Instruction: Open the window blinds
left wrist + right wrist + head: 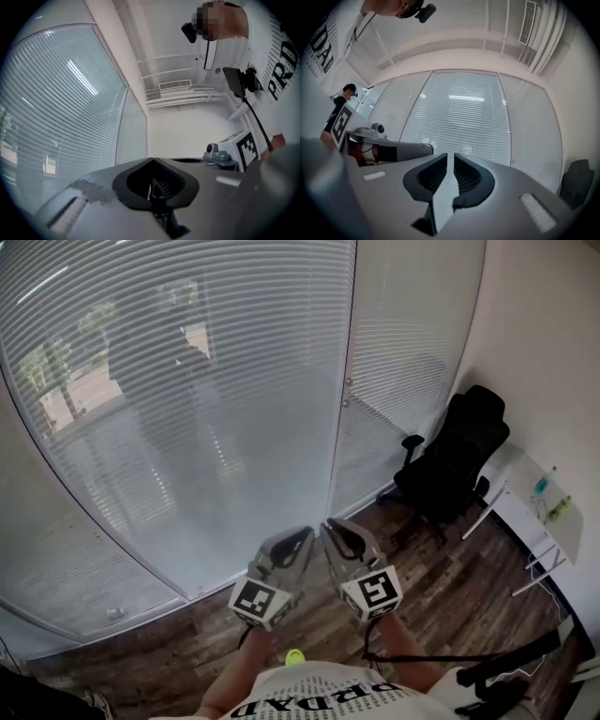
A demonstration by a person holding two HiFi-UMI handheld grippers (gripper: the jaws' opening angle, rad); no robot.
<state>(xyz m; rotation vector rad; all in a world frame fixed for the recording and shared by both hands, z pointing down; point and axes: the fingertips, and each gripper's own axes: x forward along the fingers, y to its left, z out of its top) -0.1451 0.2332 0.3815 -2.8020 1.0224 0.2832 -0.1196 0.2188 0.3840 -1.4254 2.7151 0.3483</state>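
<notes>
The blinds (pixel 187 381) look light and easily bent, best worked by a cord or wand, none visible; before them the left gripper (pixel 302 536) sits closed and empty, the right gripper (pixel 330 526) barely parted.

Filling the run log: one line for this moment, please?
blinds: lowered, not yet opened | left claw: shut, empty | right claw: slightly apart, empty | contact with blinds: none
</notes>
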